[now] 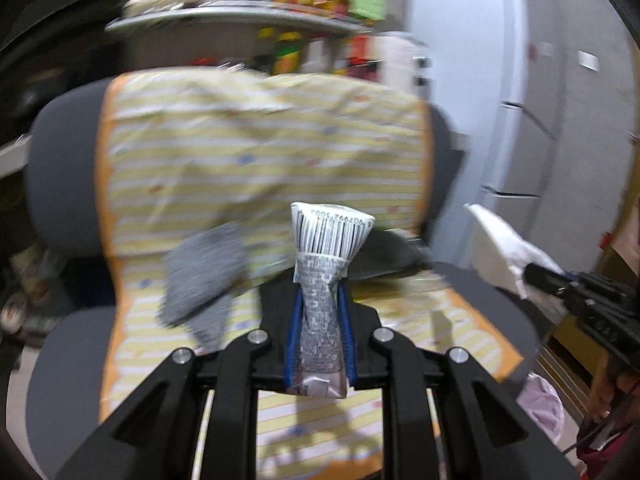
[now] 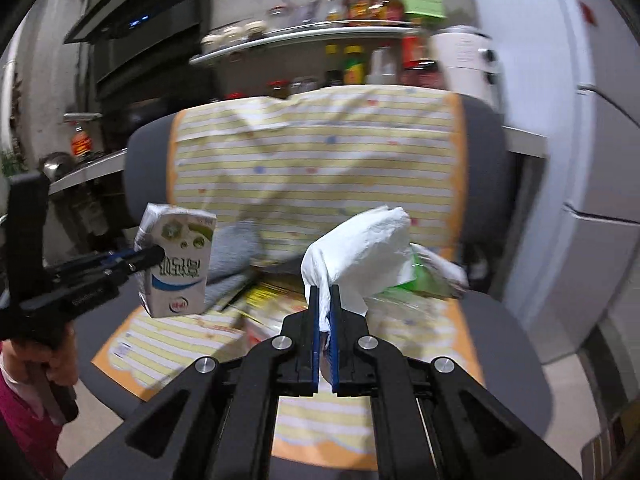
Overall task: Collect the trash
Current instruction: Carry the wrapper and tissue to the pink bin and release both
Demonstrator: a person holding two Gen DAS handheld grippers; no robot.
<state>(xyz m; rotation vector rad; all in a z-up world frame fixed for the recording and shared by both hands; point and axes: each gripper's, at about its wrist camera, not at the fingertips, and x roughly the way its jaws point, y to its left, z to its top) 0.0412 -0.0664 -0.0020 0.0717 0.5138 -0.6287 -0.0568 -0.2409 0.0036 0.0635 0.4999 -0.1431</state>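
We've got both loads up off the chair (image 2: 500,320); left hand-held gripper (image 1: 319,300) clamped on the milk carton (image 1: 326,264), standing at 12 o'clock; right hand-held gripper (image 2: 325,300) pinched on the tissue (image 2: 360,256), flopping toward 1 o'clock.

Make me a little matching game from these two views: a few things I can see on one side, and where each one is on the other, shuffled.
Things:
1. milk carton
2. white tissue
3. grey cloth
4. sauce bottles

Places:
A. on the top shelf behind the chair
B. pinched in the left gripper
C. lying on the striped chair cover
D. pinched in the right gripper

Pairs: 1-B, 2-D, 3-C, 4-A
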